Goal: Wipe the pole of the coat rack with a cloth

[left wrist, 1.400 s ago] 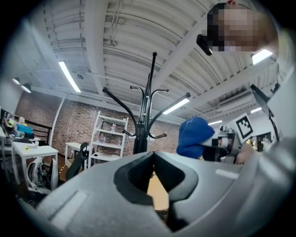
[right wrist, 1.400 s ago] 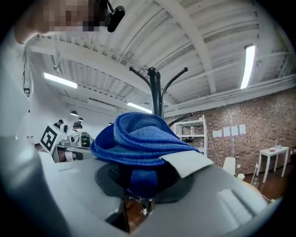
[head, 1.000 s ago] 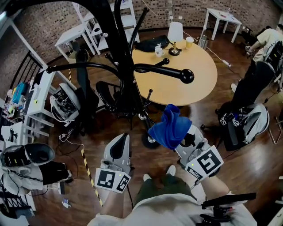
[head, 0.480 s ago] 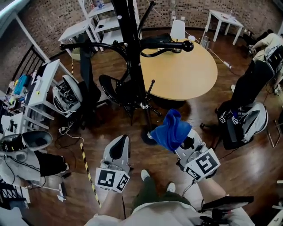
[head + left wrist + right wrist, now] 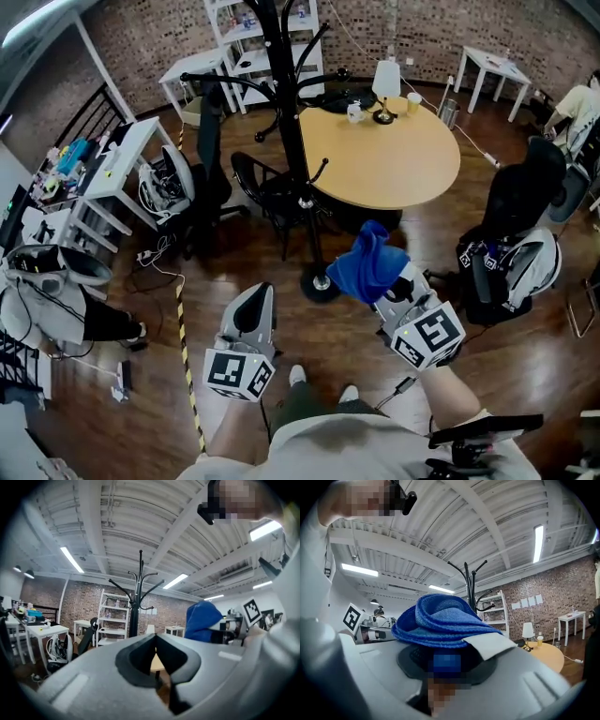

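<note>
- Two grippers are seen low in the head view, one in each hand, over a brown wood floor (image 5: 234, 253).
- The left gripper (image 5: 254, 300) is held on the left side. In the left gripper view (image 5: 156, 637) its jaws are pressed together at the tips, and nothing is pinched between them.
- The right gripper (image 5: 398, 295) is held on the right side. In the right gripper view (image 5: 449, 657) its jaws are closed on a blue cloth (image 5: 440, 620).
- The cloth (image 5: 367, 267) is bunched up and piled over the jaw tips. A white tag (image 5: 487, 644) is seen on it.
- The black pole (image 5: 292, 122) of the coat rack is stood upright in front of both grippers. Its round base (image 5: 321, 284) is set on the floor.
- The cloth is held near the low part of the pole, to the right of it. The pole is not touched by the cloth.
- Curved black hooks (image 5: 140, 581) are seen at the top of the pole (image 5: 135, 616).
- A round yellow table (image 5: 394, 173) is placed behind the pole. A white lamp (image 5: 385, 80) is stood on it.
- A black chair (image 5: 262, 187) is parked just beside the pole.
</note>
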`<state>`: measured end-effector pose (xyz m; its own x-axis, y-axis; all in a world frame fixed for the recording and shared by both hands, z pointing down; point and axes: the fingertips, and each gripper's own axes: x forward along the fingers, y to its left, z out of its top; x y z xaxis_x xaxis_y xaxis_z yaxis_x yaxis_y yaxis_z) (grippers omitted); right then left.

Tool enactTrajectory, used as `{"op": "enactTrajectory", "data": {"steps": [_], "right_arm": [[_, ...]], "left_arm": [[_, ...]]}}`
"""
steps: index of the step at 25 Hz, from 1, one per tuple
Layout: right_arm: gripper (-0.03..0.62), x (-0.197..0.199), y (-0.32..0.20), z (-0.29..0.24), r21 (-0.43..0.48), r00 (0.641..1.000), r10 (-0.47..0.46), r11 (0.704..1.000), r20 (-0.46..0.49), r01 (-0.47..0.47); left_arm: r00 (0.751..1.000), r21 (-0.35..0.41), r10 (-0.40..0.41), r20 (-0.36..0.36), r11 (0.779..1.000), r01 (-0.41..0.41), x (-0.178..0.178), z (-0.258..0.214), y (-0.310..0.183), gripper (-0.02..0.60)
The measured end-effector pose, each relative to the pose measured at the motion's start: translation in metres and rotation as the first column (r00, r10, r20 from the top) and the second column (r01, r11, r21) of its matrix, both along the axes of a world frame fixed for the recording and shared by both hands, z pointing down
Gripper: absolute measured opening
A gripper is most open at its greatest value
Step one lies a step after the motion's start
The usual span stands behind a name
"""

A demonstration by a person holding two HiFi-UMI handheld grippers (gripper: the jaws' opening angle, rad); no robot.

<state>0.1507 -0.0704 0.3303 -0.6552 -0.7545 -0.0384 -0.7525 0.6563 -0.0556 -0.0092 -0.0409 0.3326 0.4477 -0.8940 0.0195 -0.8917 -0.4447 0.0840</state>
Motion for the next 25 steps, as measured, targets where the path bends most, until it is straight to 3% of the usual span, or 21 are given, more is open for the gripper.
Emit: {"op": "enactTrajectory", "data": {"steps": [6, 14, 18, 22, 25], "right_arm": [[0.101, 0.001, -0.034, 0.058, -0.024, 1.000, 0.012, 1.000, -0.015, -0.012], [0.101, -0.030, -0.142, 0.270, 0.049, 0.994, 0.045, 0.998, -0.105, -0.040], [0.101, -0.058, -0.235, 0.307, 0.130, 0.991, 0.006, 0.991, -0.133, 0.011], [0.101, -0.082, -0.290, 0.340, 0.122, 0.995, -0.006, 0.992, -0.099, 0.018], [0.101, -0.084, -0.293, 0.442, 0.098, 0.991, 0.022, 0.995, -0.130, -0.009]], "left_arm": [[1.000, 0.013, 0.011, 0.006, 1.000, -0.011, -0.008, 0.056, -0.043, 0.000], [1.000, 0.036, -0.023, 0.003, 0.999, 0.023, -0.050, 0.272, -0.144, 0.000], [1.000, 0.071, 0.026, -0.018, 0.997, -0.024, -0.051, 0.350, -0.184, 0.000], [1.000, 0.160, 0.012, -0.009, 0.987, -0.010, -0.068, 0.405, -0.182, 0.000], [1.000, 0.166, -0.023, -0.022, 0.986, 0.026, -0.078, 0.470, -0.173, 0.000]]}}
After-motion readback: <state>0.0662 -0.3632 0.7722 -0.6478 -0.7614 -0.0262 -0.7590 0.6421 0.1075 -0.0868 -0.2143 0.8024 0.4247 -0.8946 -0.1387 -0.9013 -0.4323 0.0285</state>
